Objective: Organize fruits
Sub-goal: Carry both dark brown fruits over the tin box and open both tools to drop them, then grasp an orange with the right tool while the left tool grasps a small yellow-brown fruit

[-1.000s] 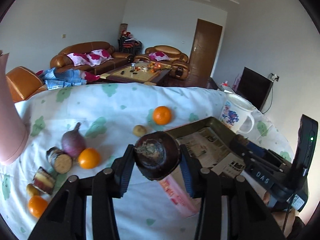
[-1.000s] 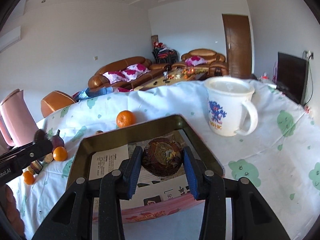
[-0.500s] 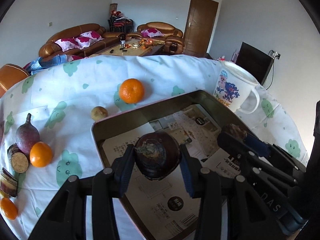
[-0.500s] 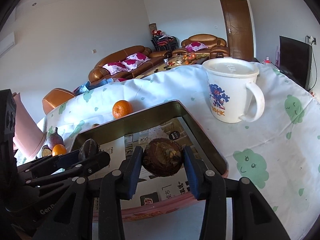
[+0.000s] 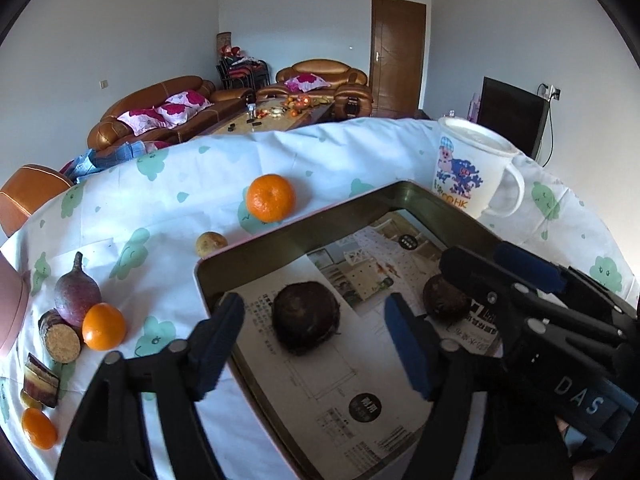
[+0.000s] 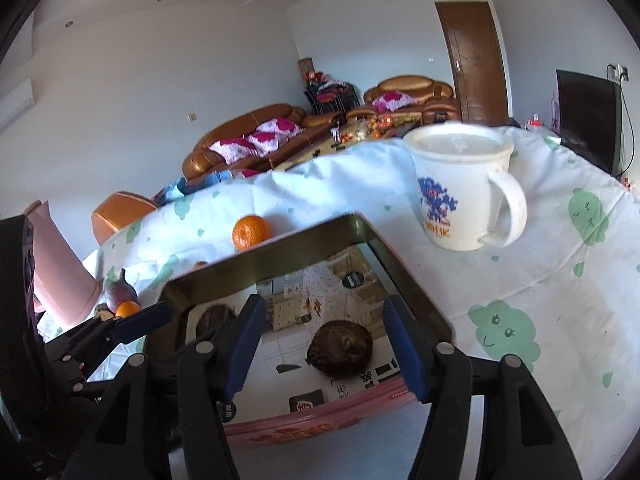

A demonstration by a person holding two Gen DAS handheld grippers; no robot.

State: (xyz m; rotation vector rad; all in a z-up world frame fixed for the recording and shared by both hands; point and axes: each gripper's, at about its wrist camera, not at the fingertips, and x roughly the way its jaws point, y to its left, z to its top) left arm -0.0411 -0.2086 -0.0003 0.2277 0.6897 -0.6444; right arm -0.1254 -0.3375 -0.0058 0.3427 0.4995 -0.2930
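Observation:
A metal tin (image 5: 304, 236) lined with printed paper sits on the table; it also shows in the right wrist view (image 6: 264, 256). Two dark brown round fruits lie in it. My left gripper (image 5: 316, 320) is open, its jaws standing either side of one dark fruit (image 5: 306, 318). My right gripper (image 6: 324, 328) is open over the other dark fruit (image 6: 340, 348), which shows in the left wrist view (image 5: 444, 300) partly behind the right gripper's fingers (image 5: 500, 280).
An orange (image 5: 270, 198) and a small yellowish fruit (image 5: 211, 243) lie beyond the tin. At the left lie a purple fruit (image 5: 76, 292), two oranges (image 5: 103, 326), cut pieces (image 5: 60, 340) and a pink jug (image 6: 56, 276). A white mug (image 6: 460, 192) stands at the right.
Both grippers have opened and let go of their dark fruits, which now rest on the paper in the tin. Earlier, the left gripper carried its fruit from the table's left over the tin.

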